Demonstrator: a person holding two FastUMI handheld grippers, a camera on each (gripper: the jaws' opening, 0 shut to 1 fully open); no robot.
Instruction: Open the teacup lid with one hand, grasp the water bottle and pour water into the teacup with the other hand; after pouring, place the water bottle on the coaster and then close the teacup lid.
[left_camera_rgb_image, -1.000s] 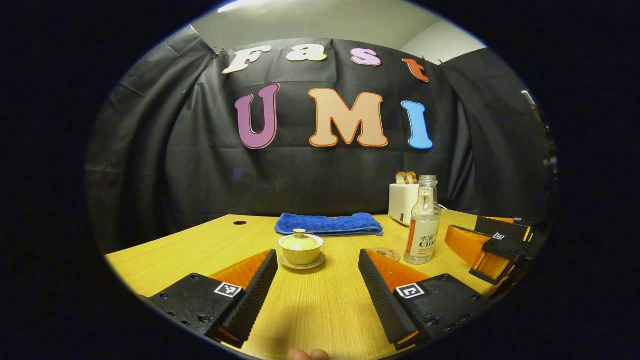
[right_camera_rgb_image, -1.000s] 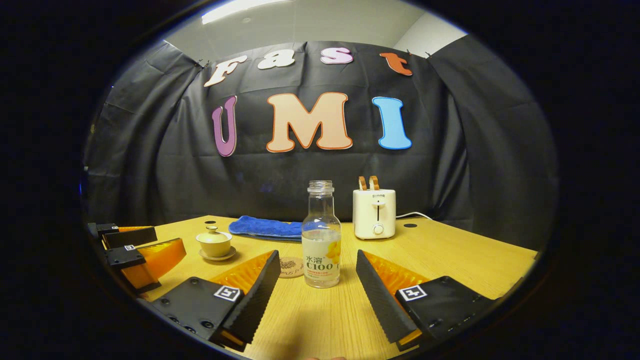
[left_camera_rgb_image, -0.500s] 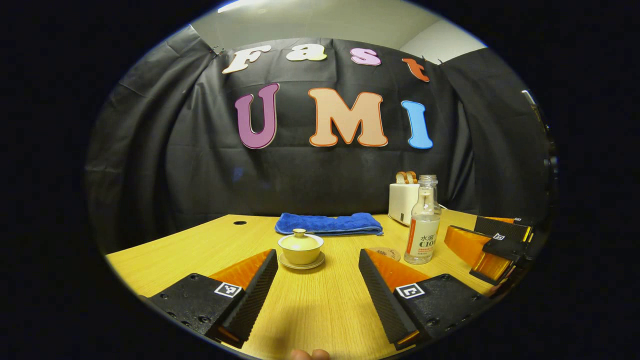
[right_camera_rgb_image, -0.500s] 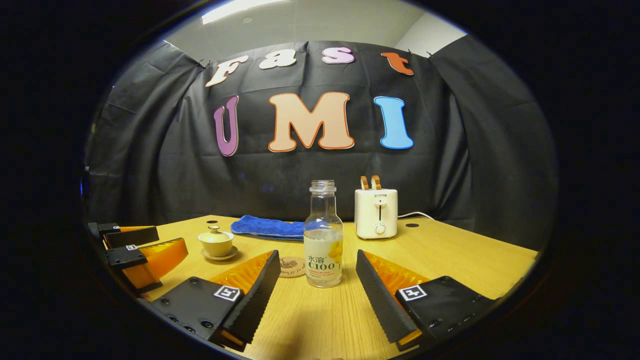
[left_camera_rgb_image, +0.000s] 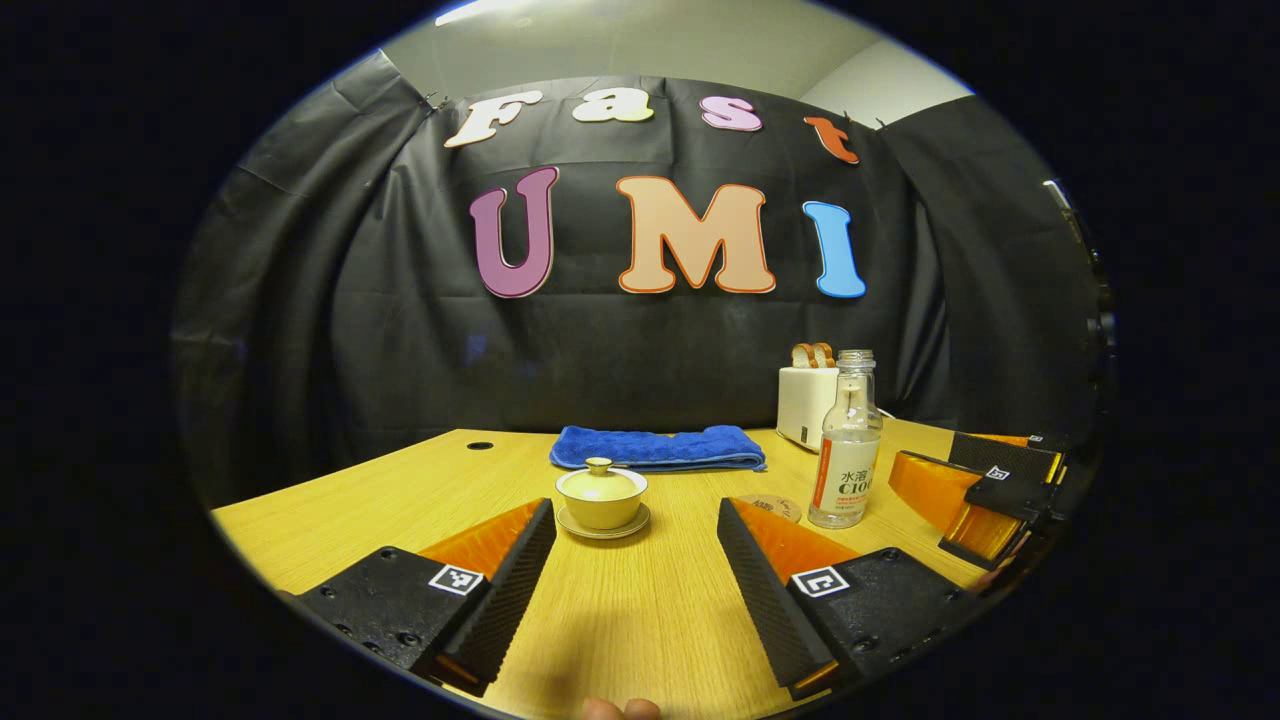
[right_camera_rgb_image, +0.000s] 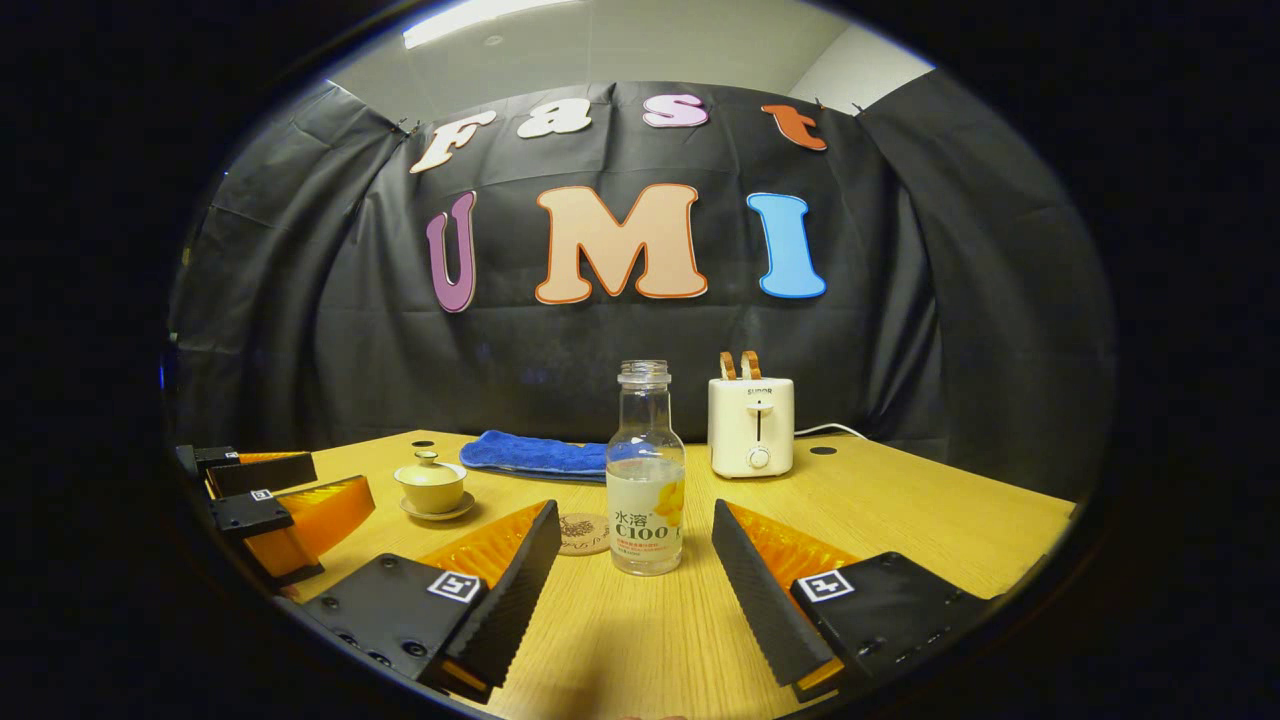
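A pale yellow teacup (left_camera_rgb_image: 601, 498) with its lid (left_camera_rgb_image: 600, 480) on sits on a saucer, straight ahead of my left gripper (left_camera_rgb_image: 637, 535), which is open and empty. The clear water bottle (right_camera_rgb_image: 645, 480) stands uncapped and upright on the table, just beyond my open right gripper (right_camera_rgb_image: 632, 540). A round cork coaster (right_camera_rgb_image: 583, 534) lies left of the bottle. The left gripper view has the bottle (left_camera_rgb_image: 846, 455), the coaster (left_camera_rgb_image: 768, 506) and the right gripper (left_camera_rgb_image: 985, 480) off to the right. The right gripper view has the teacup (right_camera_rgb_image: 431, 487) and the left gripper (right_camera_rgb_image: 262, 498) at the left.
A folded blue towel (left_camera_rgb_image: 657, 447) lies behind the teacup near the back of the wooden table (left_camera_rgb_image: 620, 610). A white toaster (right_camera_rgb_image: 750, 427) with toast stands behind the bottle, its cord trailing right. A fingertip (left_camera_rgb_image: 620, 708) shows at the bottom edge.
The right gripper view has shifted very slightly; the bottle sits a touch nearer its centre. The left gripper has stayed still.
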